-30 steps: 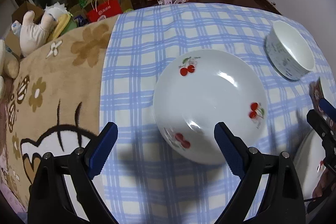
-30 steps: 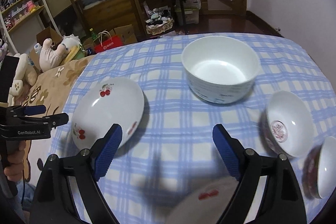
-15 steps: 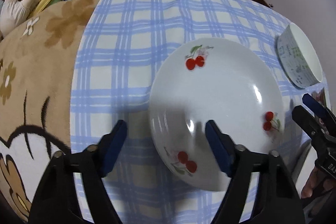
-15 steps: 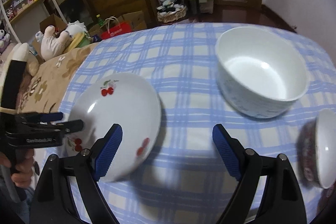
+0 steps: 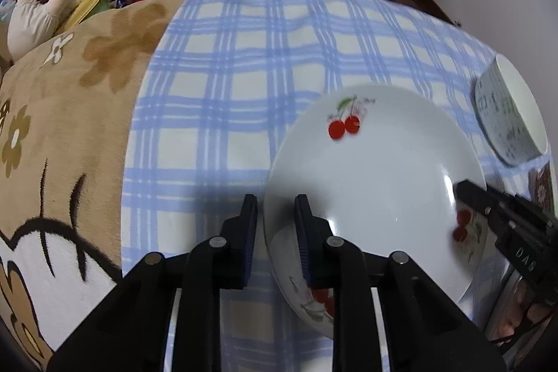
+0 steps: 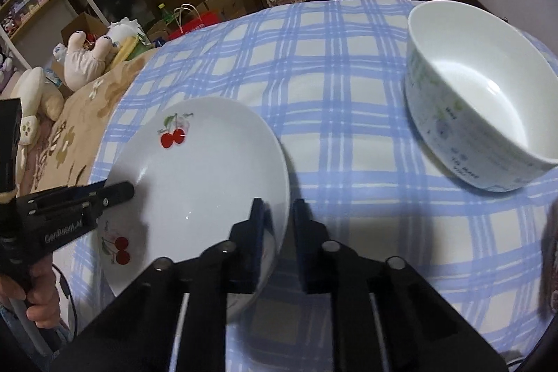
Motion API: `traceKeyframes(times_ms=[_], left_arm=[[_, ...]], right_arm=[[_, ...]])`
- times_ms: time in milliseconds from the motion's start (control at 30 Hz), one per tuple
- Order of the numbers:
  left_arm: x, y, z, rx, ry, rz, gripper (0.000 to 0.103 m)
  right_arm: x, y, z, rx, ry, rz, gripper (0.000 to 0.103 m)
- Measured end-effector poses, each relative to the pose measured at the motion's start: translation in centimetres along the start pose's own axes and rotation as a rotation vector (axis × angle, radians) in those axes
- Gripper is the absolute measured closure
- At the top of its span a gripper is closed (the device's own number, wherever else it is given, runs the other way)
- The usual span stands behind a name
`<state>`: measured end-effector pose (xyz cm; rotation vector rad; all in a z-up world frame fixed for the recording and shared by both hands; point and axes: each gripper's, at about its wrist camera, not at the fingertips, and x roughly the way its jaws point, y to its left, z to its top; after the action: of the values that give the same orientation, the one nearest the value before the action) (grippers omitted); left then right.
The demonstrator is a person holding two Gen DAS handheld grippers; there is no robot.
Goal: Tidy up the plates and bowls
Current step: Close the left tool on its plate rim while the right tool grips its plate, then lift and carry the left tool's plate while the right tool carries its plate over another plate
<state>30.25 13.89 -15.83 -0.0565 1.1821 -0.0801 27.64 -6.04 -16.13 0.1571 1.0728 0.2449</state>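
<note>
Where print is legible, the left gripper's black side reads "GenRobot.AI" in white; the right gripper, seen from the left wrist cam, shows only part of its lettering, too cut off to read. The big white bowl carries small green/blue print on its outer wall, blurred, w/ no word I can make out for sure.

Left gripper's fingers are closing on the cherry plate: one blue ribbed pad outside the near-left rim, the other inside on the glossy face, rim btw them. Right gripper's fingers are closing too, straddling the plate's opposite rim, one pad over the white face, one outside over the cloth. Can't tell for sure if the pads press tight yet.

Plate: round, shallow, shiny white ceramic, red cherry pairs w/ green stems near the rim. It sits on the blue-and-white checked cloth over the bench, left of the deep round bowl, well apart. A brown fuzzy blanket w/ flower shapes lies beside the cloth.
</note>
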Motion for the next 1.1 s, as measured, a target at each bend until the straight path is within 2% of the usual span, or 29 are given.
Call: traceKeyframes(times_ms=[300, 467, 600, 733, 1100], left_arm=[[-0.3, 0.7, -0.1, -0.027, -0.008, -0.046, 0.091], [-0.2, 0.4, -0.3, -0.030, -0.007, -0.026, 0.090], [-0.1, 1.0, -0.4, -0.089, 0.001, -0.058, 0.090], [-0.5, 0.4, -0.8, -0.073, 0.006, -0.051, 0.089], [-2.9, -1.7, -1.4, -0.051, -0.015, -0.077, 0.090]], right_arm=[[-0.1, 0.3, -0.3, -0.001, -0.010, -0.009, 0.089], [0.5, 0.3, -0.2, 0.023, 0.025, 0.008, 0.085], [-0.2, 0.9, -0.5, 0.015, -0.005, -0.014, 0.087], [-1.0, 0.0, -0.6, 0.074, -0.018, 0.023, 0.087], [-4.1, -1.0, -1.6, 0.050, -0.044, 0.006, 0.089]])
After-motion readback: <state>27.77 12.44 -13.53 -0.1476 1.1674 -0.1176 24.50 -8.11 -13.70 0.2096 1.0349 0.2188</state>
